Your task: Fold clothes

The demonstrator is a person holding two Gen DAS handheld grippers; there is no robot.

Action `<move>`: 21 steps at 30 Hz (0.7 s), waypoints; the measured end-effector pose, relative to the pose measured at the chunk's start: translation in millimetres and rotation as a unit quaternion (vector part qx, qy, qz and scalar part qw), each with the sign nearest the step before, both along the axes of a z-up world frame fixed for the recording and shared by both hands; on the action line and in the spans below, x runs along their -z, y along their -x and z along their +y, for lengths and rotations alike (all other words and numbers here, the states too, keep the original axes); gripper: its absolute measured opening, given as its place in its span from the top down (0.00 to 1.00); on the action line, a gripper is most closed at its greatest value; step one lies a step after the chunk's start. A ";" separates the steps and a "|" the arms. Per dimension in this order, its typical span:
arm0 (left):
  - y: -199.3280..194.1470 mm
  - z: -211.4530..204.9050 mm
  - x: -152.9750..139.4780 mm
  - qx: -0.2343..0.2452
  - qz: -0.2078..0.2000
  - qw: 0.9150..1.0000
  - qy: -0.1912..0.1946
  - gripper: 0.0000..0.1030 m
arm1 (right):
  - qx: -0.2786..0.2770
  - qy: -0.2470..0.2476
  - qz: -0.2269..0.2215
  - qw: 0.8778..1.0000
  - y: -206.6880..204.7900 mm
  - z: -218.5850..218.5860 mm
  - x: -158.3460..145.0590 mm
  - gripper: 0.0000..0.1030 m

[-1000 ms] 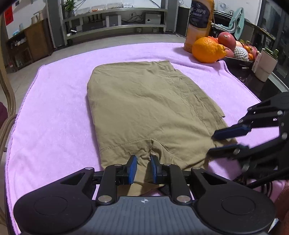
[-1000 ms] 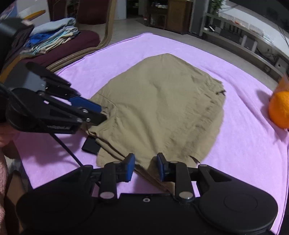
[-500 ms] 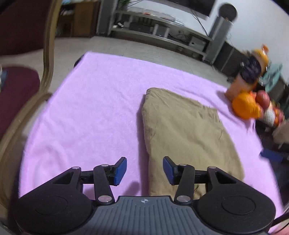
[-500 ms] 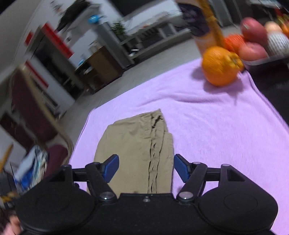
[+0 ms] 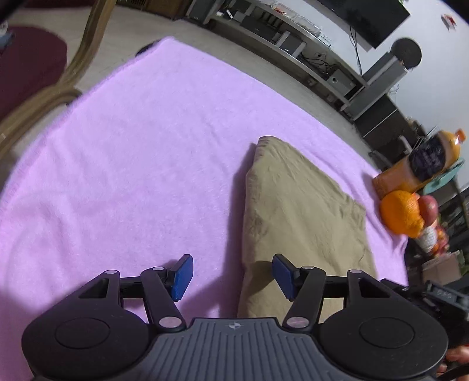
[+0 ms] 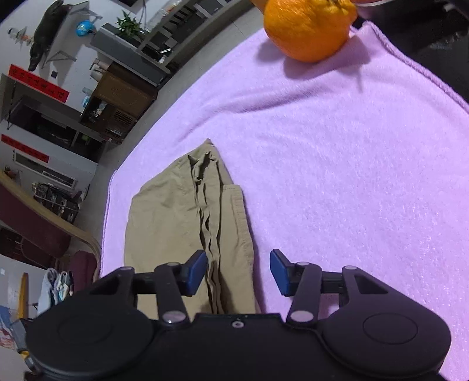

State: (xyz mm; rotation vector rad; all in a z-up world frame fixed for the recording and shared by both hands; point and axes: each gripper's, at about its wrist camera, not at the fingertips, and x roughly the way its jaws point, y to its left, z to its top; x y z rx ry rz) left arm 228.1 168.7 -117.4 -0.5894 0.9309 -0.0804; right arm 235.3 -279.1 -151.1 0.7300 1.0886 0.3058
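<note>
Your left tongs (image 5: 231, 275) are spread wide and hold nothing. The folded khaki garment (image 5: 299, 217) lies on the pink blanket (image 5: 132, 164) that covers the worktop; its near left edge runs up between the two blue pads, so the right pad (image 5: 283, 275) hangs over cloth and the left pad (image 5: 183, 277) over bare blanket. Ahead and to the right of these tongs, past the garment's far corner, an orange (image 5: 401, 214) sits at the blanket's edge with a juice bottle (image 5: 419, 164) just behind it. A wooden chair frame (image 5: 58, 88) curves along the far left.

Your right tongs (image 6: 239, 271) are also wide apart and empty. Here the garment (image 6: 181, 217) stretches forward and left of the tongs, its layered, creased edge passing up through the gap close to the left pad (image 6: 196, 271). The right pad (image 6: 280, 271) is over bare blanket (image 6: 366, 164). The orange (image 6: 307, 26) rests far ahead, slightly right.
</note>
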 end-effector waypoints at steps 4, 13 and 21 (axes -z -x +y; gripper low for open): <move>-9.6 -5.5 10.1 0.027 -0.001 0.999 0.034 0.47 | -0.003 -0.042 0.025 0.999 -8.5 -2.4 13.1 0.53; -18.8 -61.0 4.4 0.091 -0.039 0.993 -0.061 0.49 | -0.065 -0.030 -0.015 0.997 -15.6 41.3 4.8 0.32; 2.6 -106.8 -26.4 0.122 -0.094 0.969 -0.191 0.67 | -0.046 0.112 -0.067 0.990 14.7 68.3 -26.0 0.88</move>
